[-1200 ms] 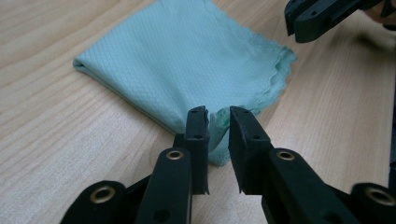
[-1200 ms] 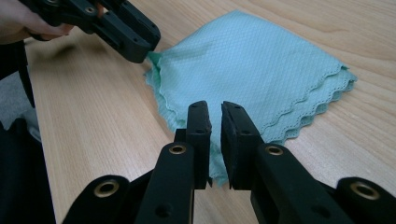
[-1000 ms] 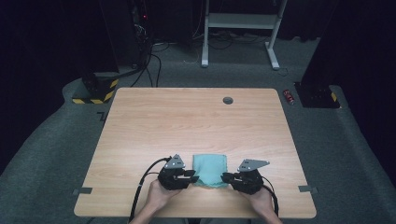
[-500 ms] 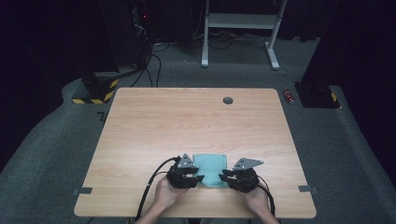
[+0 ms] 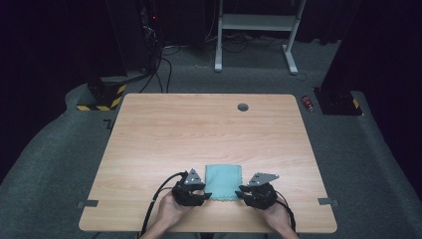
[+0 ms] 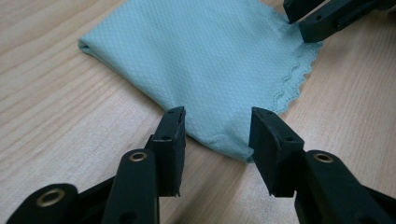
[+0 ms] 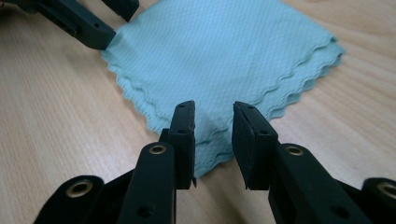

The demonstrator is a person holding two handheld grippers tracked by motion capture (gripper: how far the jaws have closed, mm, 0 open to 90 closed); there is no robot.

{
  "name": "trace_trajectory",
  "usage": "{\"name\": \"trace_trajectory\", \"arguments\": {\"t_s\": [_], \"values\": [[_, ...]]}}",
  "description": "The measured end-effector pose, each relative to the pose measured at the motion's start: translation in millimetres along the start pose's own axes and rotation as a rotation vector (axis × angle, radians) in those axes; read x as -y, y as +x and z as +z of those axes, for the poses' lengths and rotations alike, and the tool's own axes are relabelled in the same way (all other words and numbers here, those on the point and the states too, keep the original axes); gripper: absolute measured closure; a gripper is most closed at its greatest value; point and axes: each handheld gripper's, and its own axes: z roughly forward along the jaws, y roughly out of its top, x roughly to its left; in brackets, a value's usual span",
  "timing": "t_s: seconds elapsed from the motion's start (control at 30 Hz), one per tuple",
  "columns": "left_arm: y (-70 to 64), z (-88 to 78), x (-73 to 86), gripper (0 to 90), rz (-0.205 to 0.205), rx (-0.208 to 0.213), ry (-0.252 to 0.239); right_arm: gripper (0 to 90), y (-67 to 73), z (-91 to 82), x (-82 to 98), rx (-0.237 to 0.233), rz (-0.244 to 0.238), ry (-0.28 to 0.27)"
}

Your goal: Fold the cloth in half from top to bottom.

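A teal cloth (image 5: 224,181), folded into a small square with scalloped edges, lies flat on the wooden table (image 5: 199,129) near its front edge. My left gripper (image 5: 200,193) sits at the cloth's near left corner. In the left gripper view the jaws (image 6: 217,135) have just been opening, and the corner of the cloth (image 6: 205,56) lies loose between them, unpinched. My right gripper (image 5: 244,192) sits at the near right corner. Its jaws (image 7: 214,135) have also just been opening, with the layered corner of the cloth (image 7: 224,51) between them, untouched by the pads.
A small dark round grommet (image 5: 243,106) is set in the table near its far edge. Cables trail from both grippers off the front edge. Beyond the table are a black-and-yellow striped base (image 5: 99,102), a white desk frame (image 5: 256,22) and a small red object (image 5: 308,102) on the floor.
Both hands stay at the cloth's near corners with only slight shifts. The cloth lies in the same place on the table.
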Motion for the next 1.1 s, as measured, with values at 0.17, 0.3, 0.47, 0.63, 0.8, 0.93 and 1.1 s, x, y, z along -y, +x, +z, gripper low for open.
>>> {"name": "trace_trajectory", "arguments": {"t_s": [0.17, 0.3, 0.47, 0.63, 0.8, 0.93, 1.1], "values": [[5.5, 3.5, -18.4, 56.3, -0.005, -0.031, -0.041, 69.0, -3.6, -0.4, -13.7, 0.071, -0.012, -0.031], [16.3, 15.3, -36.7, 56.3, -0.039, -0.025, -0.062, 69.0, -9.9, 10.1, -31.0, 0.082, 0.009, -0.046], [30.6, 32.9, -41.6, 56.9, -0.07, -0.045, -0.044, 67.6, -21.4, 28.3, -41.1, 0.083, 0.048, -0.036], [46.2, 36.0, -39.3, 58.4, -0.102, -0.095, -0.05, 66.1, -31.8, 36.5, -39.9, 0.119, 0.062, 0.005], [56.9, 31.9, -38.4, 57.0, -0.125, -0.147, -0.028, 63.6, -37.7, 26.7, -36.4, 0.148, 0.072, -0.007], [60.0, 34.9, -42.5, 56.7, -0.144, -0.127, -0.028, 58.2, -44.5, 25.9, -37.4, 0.154, 0.12, -0.032], [54.1, 41.4, -47.4, 59.5, -0.101, -0.173, -0.003, 55.5, -52.6, 36.5, -44.8, 0.164, 0.145, 0.007]]}}
